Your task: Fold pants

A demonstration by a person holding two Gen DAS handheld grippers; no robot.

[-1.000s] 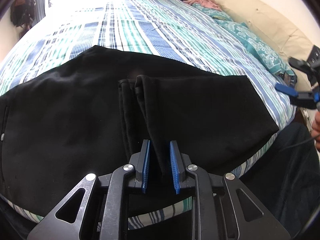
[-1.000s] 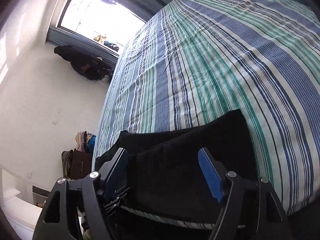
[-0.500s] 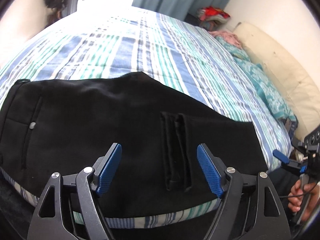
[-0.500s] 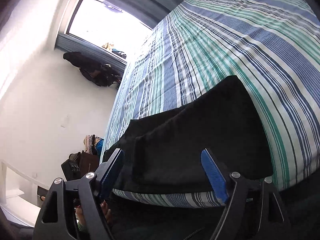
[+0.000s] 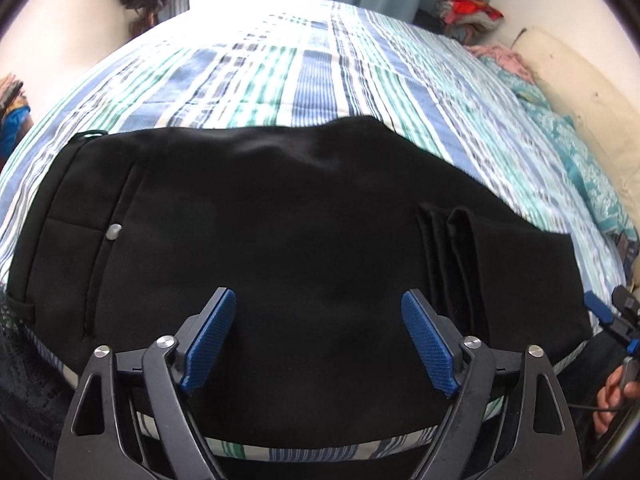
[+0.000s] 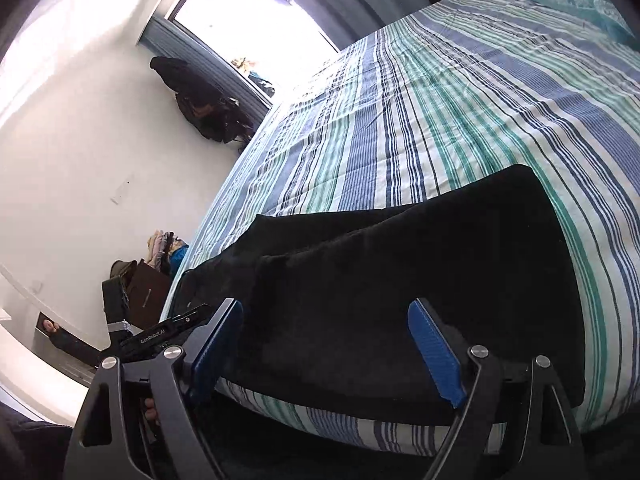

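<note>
The black fabric pants (image 5: 304,248) lay flat along the near edge of the striped blue, green and white bedspread (image 5: 320,72), waistband to the left and hems folded back over the legs at right, probably so a further fold could shorten them. The left tongs (image 5: 316,340) had just been opening and stood wide, gripping nothing. The right tongs (image 6: 324,352) had also been opening, empty, over the folded end.

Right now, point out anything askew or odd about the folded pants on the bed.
The black pants lie mostly flat on the striped bedspread. One oddity: the leg hems sit on top as a bunched, pleated ridge, not aligned with the fold's edge. No damage shows.
</note>
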